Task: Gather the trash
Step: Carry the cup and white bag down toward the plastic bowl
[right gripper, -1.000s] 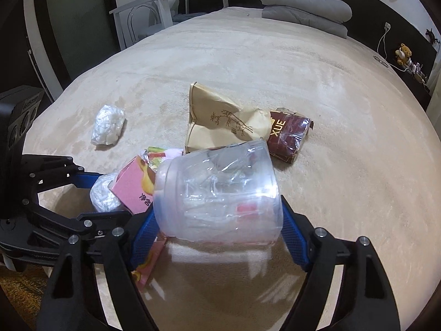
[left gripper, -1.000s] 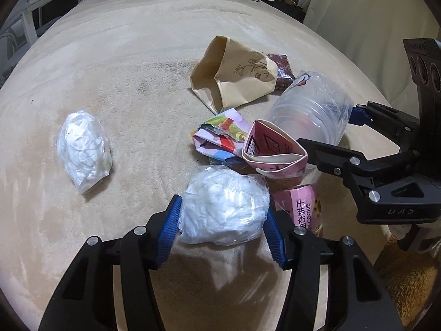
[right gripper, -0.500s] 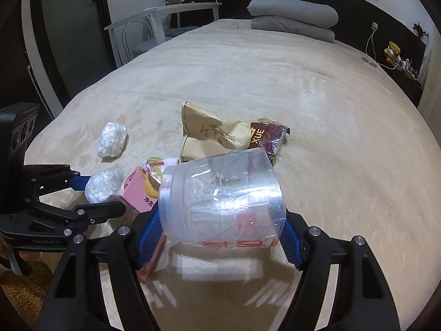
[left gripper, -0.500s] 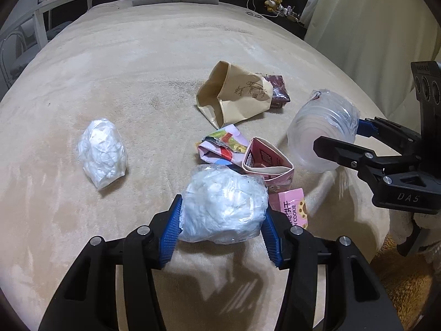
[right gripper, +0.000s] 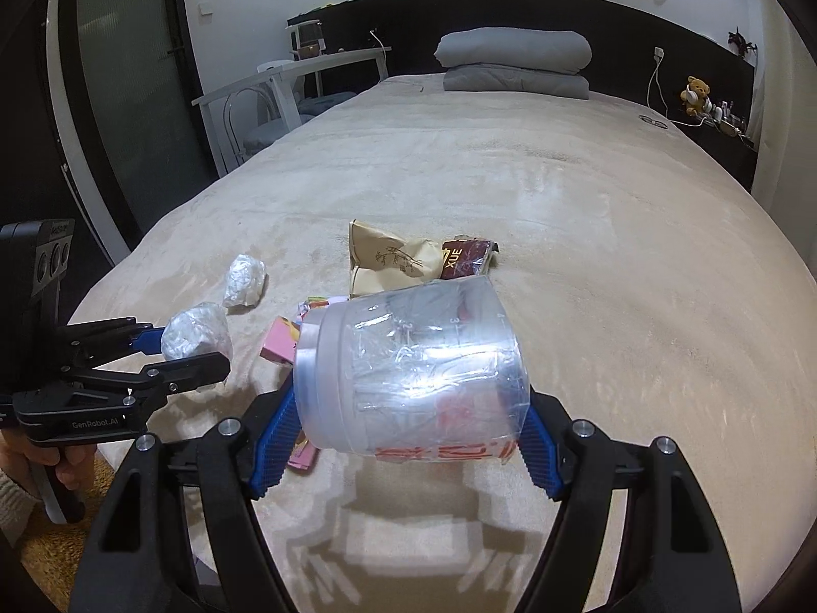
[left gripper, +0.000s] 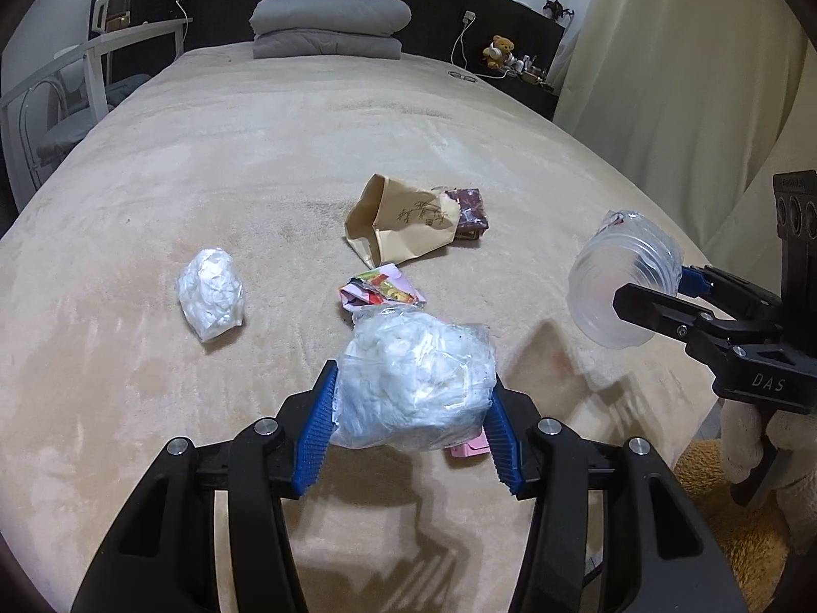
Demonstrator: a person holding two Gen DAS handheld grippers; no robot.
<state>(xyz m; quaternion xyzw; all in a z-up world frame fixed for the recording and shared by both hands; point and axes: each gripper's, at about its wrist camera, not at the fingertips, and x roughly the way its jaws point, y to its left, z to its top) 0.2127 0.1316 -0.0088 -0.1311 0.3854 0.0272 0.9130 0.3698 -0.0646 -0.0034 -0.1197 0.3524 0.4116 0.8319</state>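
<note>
Left gripper [left gripper: 411,429] clamps one white bag [left gripper: 416,378], right gripper [right gripper: 403,439] clamps one clear tub [right gripper: 413,373], both above the bed [left gripper: 255,179], where a second white bag [left gripper: 210,293] lies.

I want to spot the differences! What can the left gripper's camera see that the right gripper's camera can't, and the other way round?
Only the left view shows the cream curtain and the clear plastic cup's open mouth. Only the right view shows the dark glass door and the red print on the cup's side. Both show the bed, the brown paper bag, the loose white plastic wad, the teddy bear, and the left gripper clamping a white plastic wad.
</note>
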